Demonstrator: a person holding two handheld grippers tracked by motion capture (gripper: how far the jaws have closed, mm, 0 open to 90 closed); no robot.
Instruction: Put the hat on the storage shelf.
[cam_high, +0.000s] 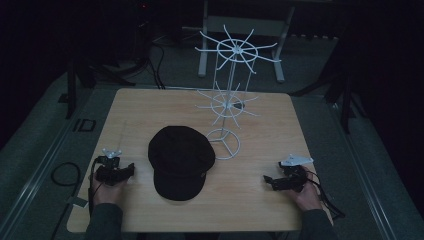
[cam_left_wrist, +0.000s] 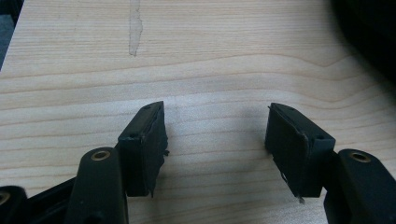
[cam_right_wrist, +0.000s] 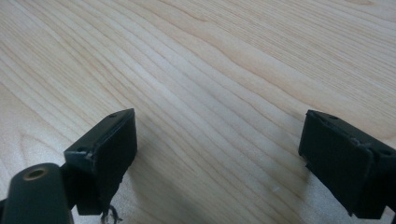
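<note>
A black fabric cap with a short brim (cam_high: 180, 162) lies flat near the middle of the light wooden table (cam_high: 150, 107), towards the person's side, its rounded crown pointing away and its brim towards the near edge. The cloth is matt and dark, with a small pale mark just visible near the brim on the cap's right side; its detail is too dim to read. In the left gripper view a dark edge at the upper right corner (cam_left_wrist: 373, 32) is probably the same cap.

Just behind and to the right of the cap stands a white wire display rack (cam_high: 231, 95) with a ring base, a thin upright post and two tiers of radiating prongs. The ring base (cam_high: 224, 144) sits just beside the cap's far right edge; whether they touch cannot be told. Nothing lies between the cap and either gripper.

The left gripper (cam_high: 119, 172), a black two-jaw tool held in the person's left hand (cam_high: 103, 192), rests low over the table just left of the cap. Its jaws stand wide apart with bare wood between them (cam_left_wrist: 217, 135). The right gripper (cam_high: 280, 181), held in the right hand (cam_high: 307, 196), sits well to the right of the cap near the table's front right corner. Its jaws are likewise spread wide over bare wood (cam_right_wrist: 219, 140), gripping nothing.

A pale streak (cam_left_wrist: 135, 28) marks the tabletop ahead of the left gripper. Grey floor, cables and a table frame surround the scene.
</note>
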